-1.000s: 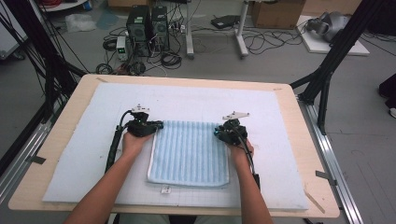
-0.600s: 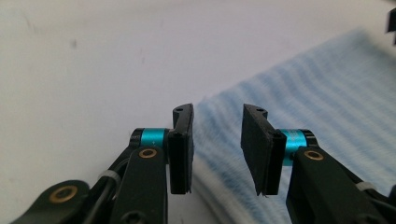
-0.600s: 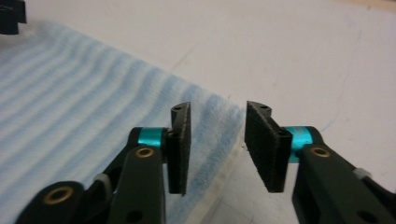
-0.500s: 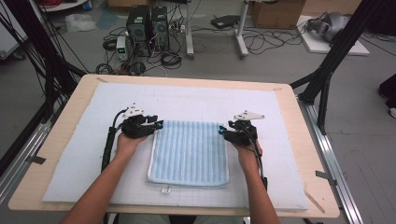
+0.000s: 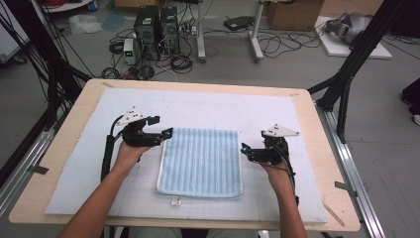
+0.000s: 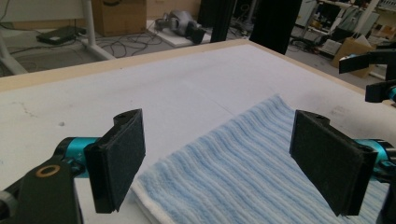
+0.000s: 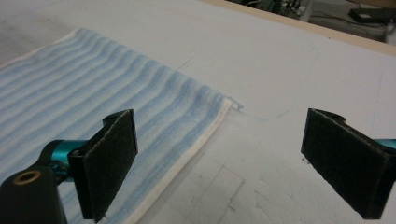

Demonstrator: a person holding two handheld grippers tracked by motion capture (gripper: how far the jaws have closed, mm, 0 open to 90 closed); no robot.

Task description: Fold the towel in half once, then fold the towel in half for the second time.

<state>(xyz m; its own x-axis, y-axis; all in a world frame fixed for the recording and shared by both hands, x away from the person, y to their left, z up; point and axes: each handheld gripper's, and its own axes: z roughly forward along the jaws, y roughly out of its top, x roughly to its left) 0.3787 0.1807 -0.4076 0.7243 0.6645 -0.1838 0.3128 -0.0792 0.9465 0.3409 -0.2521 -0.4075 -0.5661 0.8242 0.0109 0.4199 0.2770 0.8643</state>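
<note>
Blue-and-white striped towel (image 5: 200,161) folded flat on the white foam mat (image 5: 208,106), between the two grippers and held by neither. Left gripper (image 5: 167,133) at the towel's far left corner, jaws just opened wide with nothing between the pads, striped cloth lying below and beyond them in the left gripper view (image 6: 261,158). Right gripper (image 5: 243,149) just off the towel's right edge, jaws likewise just opened wide and empty, white hem and far right corner under its left jaw in the right gripper view (image 7: 140,121).
</note>
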